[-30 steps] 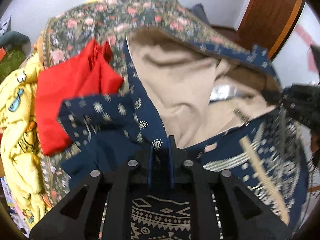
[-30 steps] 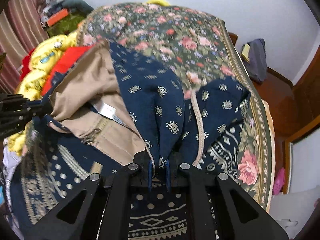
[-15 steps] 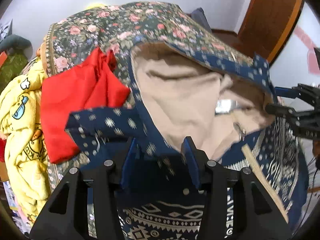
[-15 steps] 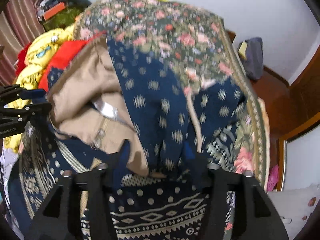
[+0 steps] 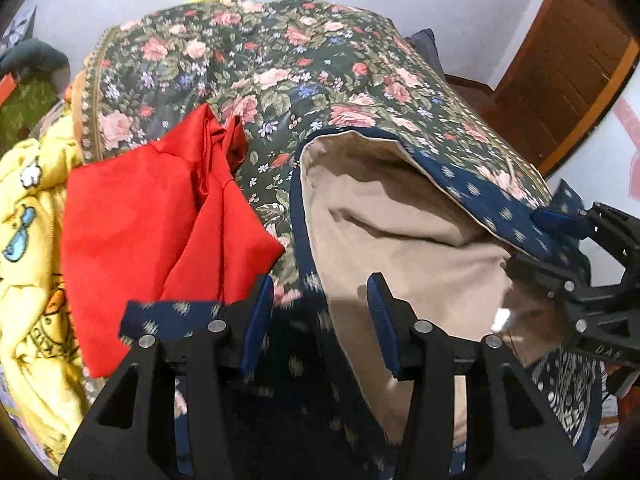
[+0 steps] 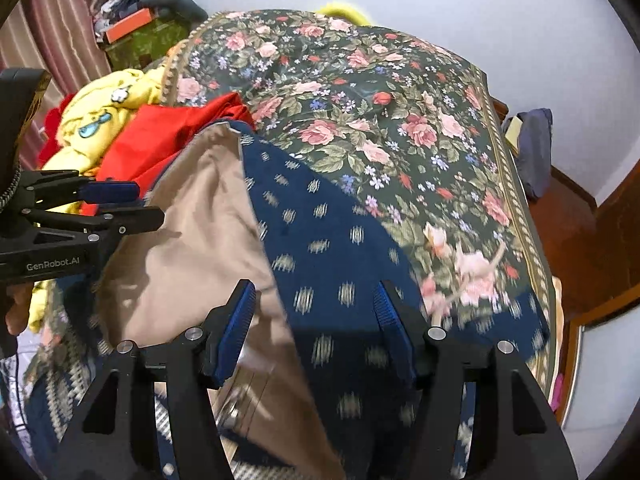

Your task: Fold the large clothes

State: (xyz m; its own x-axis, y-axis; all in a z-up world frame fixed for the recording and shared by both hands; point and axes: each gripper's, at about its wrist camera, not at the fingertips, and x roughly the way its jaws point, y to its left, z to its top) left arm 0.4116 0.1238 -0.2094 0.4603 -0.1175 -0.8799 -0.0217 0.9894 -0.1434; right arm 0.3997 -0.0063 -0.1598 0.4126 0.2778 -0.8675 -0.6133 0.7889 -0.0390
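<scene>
A large navy patterned garment with a beige lining lies on the floral bedspread, folded over so that the lining shows; the lining also shows in the right wrist view. My left gripper is open above the garment's near left edge, holding nothing. My right gripper is open above the garment's near right part, holding nothing. Each gripper also shows in the other's view: the right one and the left one.
A red cloth and a yellow cartoon-print cloth lie on the bed's left side. A wooden door stands at the right. A grey item sits on the floor beside the bed. Clutter lies beyond the bed's far left corner.
Both grippers were shut on the garment's near edge one second ago. They have opened, released the cloth, and the garment has dropped onto the bed.
</scene>
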